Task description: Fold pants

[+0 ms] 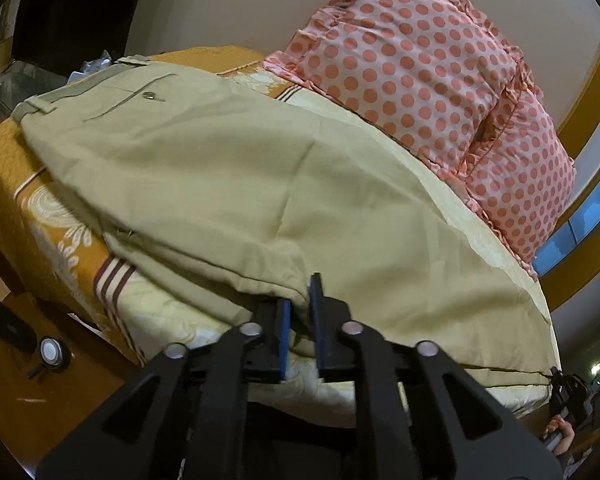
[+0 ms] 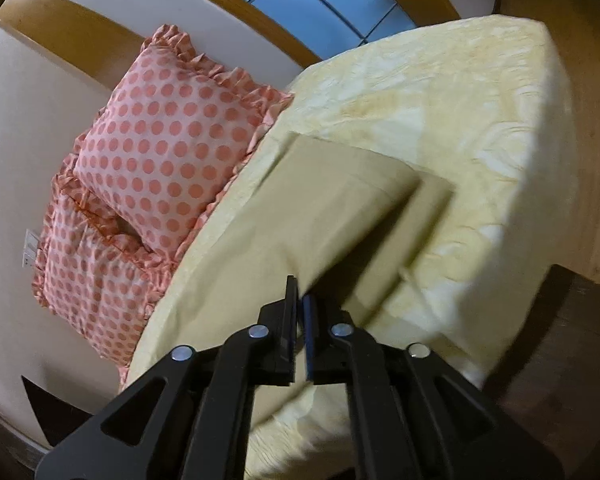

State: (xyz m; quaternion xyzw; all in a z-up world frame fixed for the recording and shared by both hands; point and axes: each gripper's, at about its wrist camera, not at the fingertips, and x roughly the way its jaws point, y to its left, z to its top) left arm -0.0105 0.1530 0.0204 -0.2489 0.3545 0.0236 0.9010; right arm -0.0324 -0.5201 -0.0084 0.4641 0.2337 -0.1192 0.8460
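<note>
Pants (image 1: 220, 168) lay on the bed (image 1: 60, 184), both grippers pinching cloth.
Left gripper (image 1: 300, 312) view showed waistband and pocket button (image 1: 149, 95); right gripper (image 2: 301, 312) view showed only hems (image 2: 360, 184) beside the pillows (image 2: 168, 148).

Beige pants (image 1: 220, 168) lie lengthwise along the bed's near edge, waistband with a buttoned back pocket at one end, leg cuffs (image 2: 400, 216) overlapping, unevenly stacked.

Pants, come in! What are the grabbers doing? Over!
Left gripper jaws pinching pants edge. Right gripper jaws shut on pants too. Pants spread on bed. Pillows alongside, not blocking.
</note>
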